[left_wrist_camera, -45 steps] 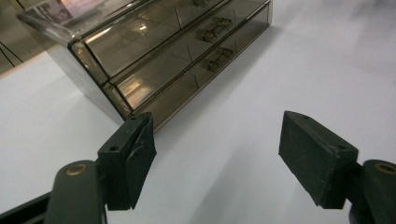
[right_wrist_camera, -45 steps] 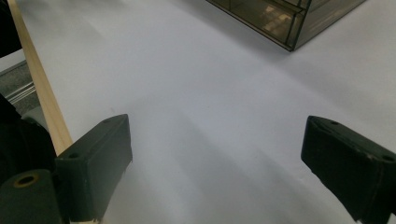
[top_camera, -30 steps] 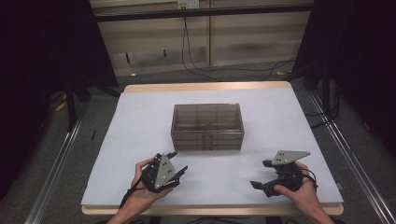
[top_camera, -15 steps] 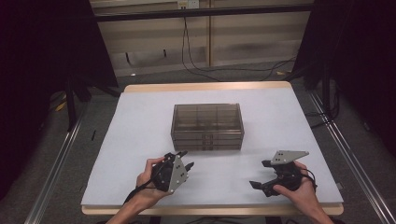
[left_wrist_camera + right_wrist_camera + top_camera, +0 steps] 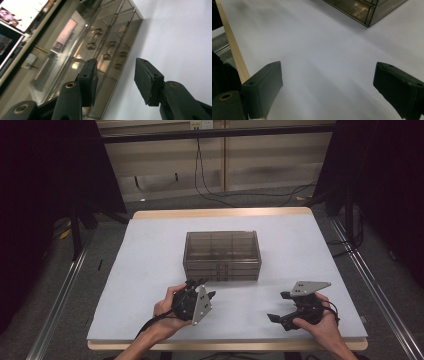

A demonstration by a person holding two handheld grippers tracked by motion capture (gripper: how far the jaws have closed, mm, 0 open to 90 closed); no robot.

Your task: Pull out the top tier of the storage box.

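A smoky, see-through plastic drawer cabinet [image 5: 221, 255] stands in the middle of the white table [image 5: 145, 255]. Its front, with rows of small drawers, faces me. My left gripper [image 5: 201, 288] is rolled onto its side just in front of the cabinet's lower left corner, jaws open and empty. In the left gripper view the gripper [image 5: 115, 67] points at the drawer fronts and their small handles on the cabinet [image 5: 100, 42], close but not touching. My right gripper [image 5: 276, 306] rests wide open near the front right of the table. The right gripper [image 5: 328, 72] has only bare white surface between its jaws.
The cabinet's corner [image 5: 364, 12] lies at the upper right of the right gripper view. The table's wooden front edge [image 5: 234, 55] runs close beside the right gripper's left jaw. Metal rails [image 5: 55, 300] flank the table, and cables [image 5: 220, 185] lie on the floor behind it.
My left gripper has moved right and forward toward the cabinet's front and has rolled onto its side. The right gripper has stayed put.
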